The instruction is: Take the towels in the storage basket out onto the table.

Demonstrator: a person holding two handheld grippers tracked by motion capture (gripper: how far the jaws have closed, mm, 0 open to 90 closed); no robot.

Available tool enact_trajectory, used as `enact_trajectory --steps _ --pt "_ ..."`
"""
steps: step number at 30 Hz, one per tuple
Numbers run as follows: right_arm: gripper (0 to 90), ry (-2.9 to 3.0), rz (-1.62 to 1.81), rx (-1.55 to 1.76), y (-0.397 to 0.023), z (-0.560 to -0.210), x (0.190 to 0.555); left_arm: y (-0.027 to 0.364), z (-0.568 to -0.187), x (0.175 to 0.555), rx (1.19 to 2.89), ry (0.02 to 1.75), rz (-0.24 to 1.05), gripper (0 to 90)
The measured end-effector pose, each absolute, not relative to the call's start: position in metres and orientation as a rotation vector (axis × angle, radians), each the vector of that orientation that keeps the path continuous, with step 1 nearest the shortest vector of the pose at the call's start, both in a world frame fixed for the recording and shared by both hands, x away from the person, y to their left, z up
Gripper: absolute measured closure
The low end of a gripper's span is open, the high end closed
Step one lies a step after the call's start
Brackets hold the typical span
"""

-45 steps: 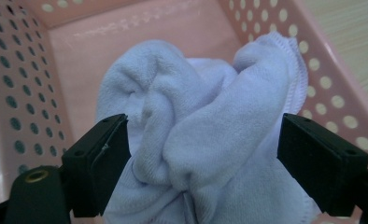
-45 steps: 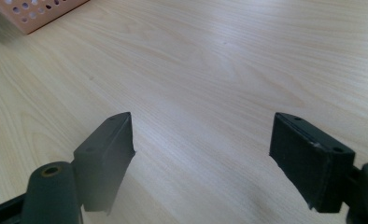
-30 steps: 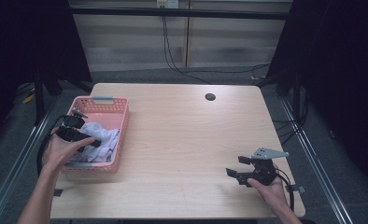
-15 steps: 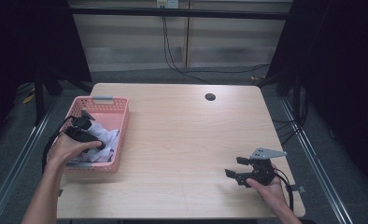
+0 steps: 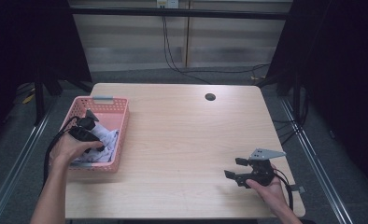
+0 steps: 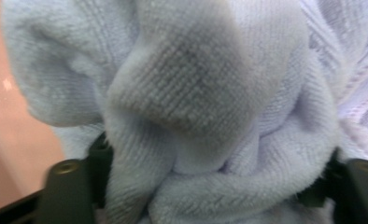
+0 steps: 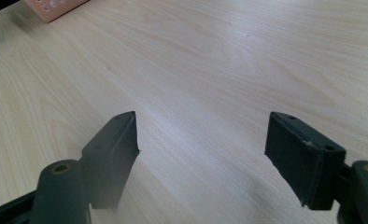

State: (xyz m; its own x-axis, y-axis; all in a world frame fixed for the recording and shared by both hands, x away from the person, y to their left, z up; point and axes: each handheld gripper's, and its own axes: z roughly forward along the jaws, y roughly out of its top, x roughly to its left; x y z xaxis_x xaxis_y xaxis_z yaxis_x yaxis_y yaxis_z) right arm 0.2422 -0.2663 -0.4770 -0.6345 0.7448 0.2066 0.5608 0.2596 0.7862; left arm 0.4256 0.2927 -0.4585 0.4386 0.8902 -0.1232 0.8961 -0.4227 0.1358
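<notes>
Now, scene: a wooden table [image 5: 182, 140] with a pink basket [image 5: 119, 135] at its left edge and a small dark hole [image 5: 210, 97] near the far edge.
Left gripper: the left gripper [image 5: 86, 133] is down inside the basket, held by the left hand [image 5: 67, 149], its cable looping over the basket's near-left rim.
Left jaws: they have just been closing, with a pale knitted cloth [image 6: 191, 107] between them; in the left gripper view the cloth bulges up between the two jaws and reaches both, so they look clamped on a fold of it.
Cloth: white to pale lilac, ribbed and fleecy, bunched in the basket [image 6: 4, 140]; in the high view the cloth [image 5: 105, 140] lies toward the basket's near right part, just beside the gripper.
Basket: pink plastic with a perforated wall, a grey tab on its far rim; a corner of the basket [image 7: 51, 9] shows at the top left of the right gripper view.
Right gripper: the right gripper [image 5: 233, 169] rests low over the near right part of the table, held by the right hand [image 5: 266, 186], well apart from the basket.
Right jaws: spread wide apart, with bare table [image 7: 205, 70] between them.
Right gripper heading: its jaws point left across the table toward the basket.
</notes>
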Motion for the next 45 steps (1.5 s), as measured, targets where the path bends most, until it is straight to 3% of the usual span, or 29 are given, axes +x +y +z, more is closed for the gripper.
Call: enact_trajectory --steps 6,14,24,45 --pt "25.7 2.328 1.312 1.213 -0.265 -0.477 0.242 0.291 -0.456 0.426 2.512 1.583 -0.044 47.9" --pt "25.6 2.314 1.313 1.224 -0.266 -0.476 0.243 0.3 -0.452 0.426 2.47 1.568 -0.083 56.8" --pt "25.4 2.315 1.308 1.226 -0.266 -0.476 0.243 0.316 -0.446 0.418 2.335 1.54 -0.087 61.5" --pt "25.4 2.313 1.319 1.234 -0.266 -0.476 0.242 0.336 -0.402 0.414 2.283 1.509 -0.087 65.1"
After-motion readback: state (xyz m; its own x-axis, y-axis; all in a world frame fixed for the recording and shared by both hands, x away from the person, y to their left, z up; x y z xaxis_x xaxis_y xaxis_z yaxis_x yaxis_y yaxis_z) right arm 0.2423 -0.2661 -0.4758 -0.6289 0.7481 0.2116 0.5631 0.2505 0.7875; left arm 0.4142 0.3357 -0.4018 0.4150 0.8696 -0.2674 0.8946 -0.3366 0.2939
